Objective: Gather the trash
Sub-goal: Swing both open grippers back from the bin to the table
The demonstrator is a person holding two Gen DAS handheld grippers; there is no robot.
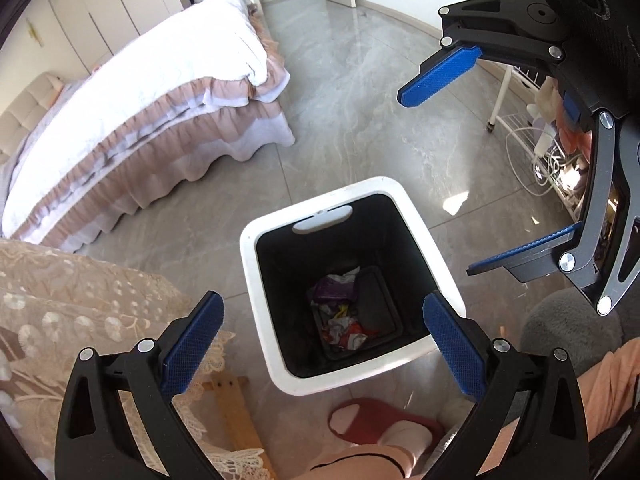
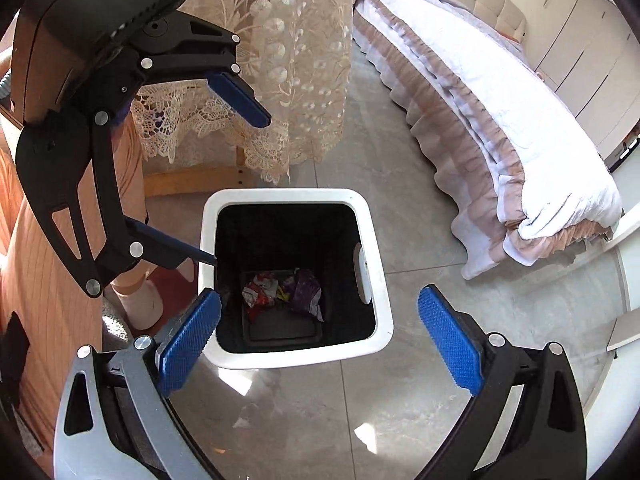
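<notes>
Both grippers poised above the bin. The left gripper (image 1: 324,344) and the right gripper (image 2: 318,338) each hang over the white-rimmed trash bin (image 1: 416,216), jaws spread wide and empty. The trash (image 1: 340,312), crumpled wrappers in purple, red and white, lies on the black floor of the bin, toward one side wall and beside a dark flat inset; in the right wrist view it sits near the middle of the bin floor (image 2: 282,292).

Handling, as a judgement: the wrappers look light, thin and crushable, with slick printed film likely to slip between ribbed pads; a raised fold or bunched crest offers the best hold. They are not fragile. The bin appears stiff plastic with a smooth rim and a pale handle tab (image 1: 322,220) on one inner wall.

Setting: the bin stands on glossy grey marble-pattern floor tiles (image 1: 360,92), patched with sunlight. A lace-covered table (image 2: 280,40) stands near one side, a bed (image 1: 160,92) with a ruffled skirt well apart. A red slipper (image 1: 376,420) lies just beside the bin.
</notes>
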